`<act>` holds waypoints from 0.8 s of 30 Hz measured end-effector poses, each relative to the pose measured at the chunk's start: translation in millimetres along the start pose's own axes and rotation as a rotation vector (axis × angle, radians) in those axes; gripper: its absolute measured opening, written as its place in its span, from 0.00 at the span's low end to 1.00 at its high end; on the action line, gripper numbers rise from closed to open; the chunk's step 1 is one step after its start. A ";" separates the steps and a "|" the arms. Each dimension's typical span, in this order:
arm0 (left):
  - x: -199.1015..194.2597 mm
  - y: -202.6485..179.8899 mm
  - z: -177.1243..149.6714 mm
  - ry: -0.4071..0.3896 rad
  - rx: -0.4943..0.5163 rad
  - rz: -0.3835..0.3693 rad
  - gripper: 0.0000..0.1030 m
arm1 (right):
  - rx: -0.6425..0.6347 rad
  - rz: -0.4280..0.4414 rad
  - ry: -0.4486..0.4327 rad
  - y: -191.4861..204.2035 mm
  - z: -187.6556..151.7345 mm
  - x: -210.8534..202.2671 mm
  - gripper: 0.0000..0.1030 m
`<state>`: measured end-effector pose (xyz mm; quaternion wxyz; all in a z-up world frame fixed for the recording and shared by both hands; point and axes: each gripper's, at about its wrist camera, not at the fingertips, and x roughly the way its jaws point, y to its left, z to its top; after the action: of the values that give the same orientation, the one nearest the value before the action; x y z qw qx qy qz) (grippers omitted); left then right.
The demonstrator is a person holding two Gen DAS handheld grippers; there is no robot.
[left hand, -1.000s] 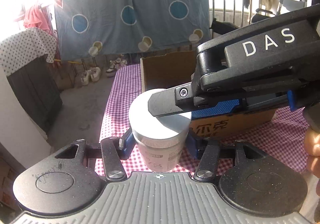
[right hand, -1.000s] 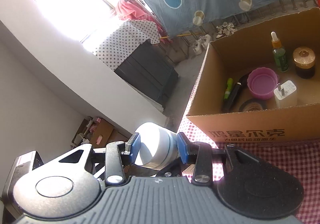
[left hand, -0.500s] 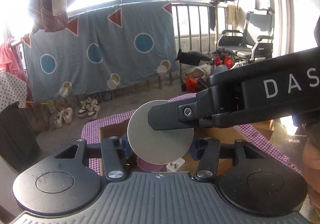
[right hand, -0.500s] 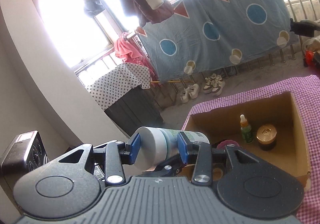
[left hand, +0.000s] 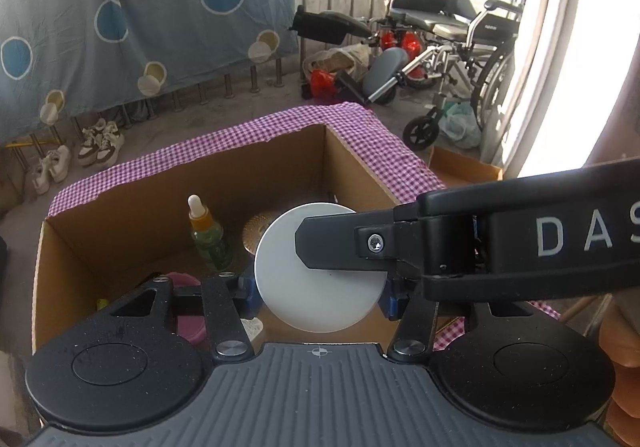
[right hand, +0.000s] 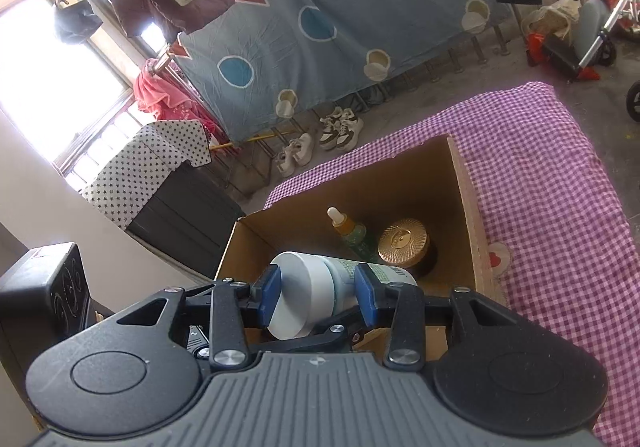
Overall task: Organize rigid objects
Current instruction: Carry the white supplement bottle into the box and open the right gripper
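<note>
A white jar with a flat white lid (left hand: 320,303) hangs over the open cardboard box (left hand: 132,215), its lid facing the left wrist camera. My left gripper (left hand: 320,297) is shut on it, blue pads at either side. My right gripper (right hand: 316,295) is shut on the same jar (right hand: 304,299), which lies sideways between its pads; one of its fingers (left hand: 340,247) crosses the lid. Inside the box (right hand: 464,207) stand a dropper bottle (right hand: 356,235) and a gold-lidded jar (right hand: 404,239).
The box also holds a pink cup (left hand: 188,323) and a white plug (left hand: 252,327). It sits on a purple checked cloth (right hand: 560,187). A wheelchair (left hand: 460,27), shoes (left hand: 100,143) and a hung blue sheet (left hand: 140,27) lie beyond. A hand (left hand: 624,367) shows at the right edge.
Both grippers carried the white jar together from the cloth beside the box to a spot above the box's opening. The jar tipped from upright onto its side.
</note>
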<state>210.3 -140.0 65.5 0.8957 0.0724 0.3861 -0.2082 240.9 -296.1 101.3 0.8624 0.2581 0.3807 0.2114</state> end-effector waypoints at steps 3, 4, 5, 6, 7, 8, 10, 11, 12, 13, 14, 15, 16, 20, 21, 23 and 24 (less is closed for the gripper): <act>13.8 0.3 -3.7 0.045 -0.010 -0.008 0.52 | 0.021 -0.014 0.032 -15.7 -0.9 12.4 0.43; 19.0 0.5 -3.9 0.062 -0.014 -0.012 0.52 | 0.030 -0.021 0.044 -21.2 -1.5 17.4 0.43; 22.4 0.0 -4.5 0.073 -0.016 -0.014 0.52 | 0.035 -0.026 0.054 -26.0 -1.3 20.5 0.43; 24.7 0.2 -5.7 0.081 -0.017 -0.016 0.52 | 0.039 -0.032 0.062 -29.4 -2.3 23.0 0.43; 27.2 0.0 -6.6 0.089 -0.019 -0.019 0.52 | 0.041 -0.037 0.067 -31.7 -3.7 25.3 0.43; 29.4 0.2 -6.5 0.094 -0.020 -0.022 0.52 | 0.041 -0.043 0.071 -33.1 -4.6 26.7 0.43; 34.4 -1.1 -4.5 0.106 -0.027 -0.028 0.52 | 0.037 -0.053 0.078 -36.0 -5.3 30.0 0.43; 36.0 -1.5 -4.2 0.111 -0.030 -0.030 0.52 | 0.035 -0.059 0.081 -36.5 -5.4 31.7 0.43; 36.7 -1.3 -4.9 0.113 -0.031 -0.031 0.52 | 0.032 -0.063 0.083 -37.0 -5.7 33.0 0.43; 38.3 -1.7 -4.6 0.117 -0.033 -0.031 0.52 | 0.026 -0.070 0.085 -36.9 -5.9 34.8 0.43; 40.6 -3.3 -3.8 0.120 -0.033 -0.031 0.52 | 0.020 -0.077 0.086 -36.9 -6.1 36.0 0.43; 41.5 -3.3 -4.2 0.122 -0.033 -0.033 0.52 | 0.006 -0.085 0.082 -36.2 -6.3 36.2 0.43; 42.8 -3.3 -4.0 0.125 -0.034 -0.033 0.52 | -0.009 -0.092 0.080 -35.0 -6.5 36.8 0.43; 48.0 -6.3 -3.2 0.122 -0.031 -0.026 0.52 | -0.041 -0.109 0.075 -33.2 -5.4 38.8 0.42; 48.7 -6.2 -2.7 0.120 -0.032 -0.026 0.52 | -0.046 -0.113 0.075 -32.3 -5.8 38.8 0.42; 48.4 -5.5 -2.3 0.120 -0.036 -0.027 0.52 | -0.053 -0.115 0.077 -32.0 -4.0 39.5 0.42; 48.9 -5.2 -1.7 0.120 -0.036 -0.027 0.52 | -0.057 -0.117 0.078 -32.0 -3.6 39.9 0.42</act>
<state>237.0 -159.7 29.1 0.8693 0.0633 0.4436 -0.2087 268.3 -297.7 58.0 0.8649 0.2024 0.4222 0.1811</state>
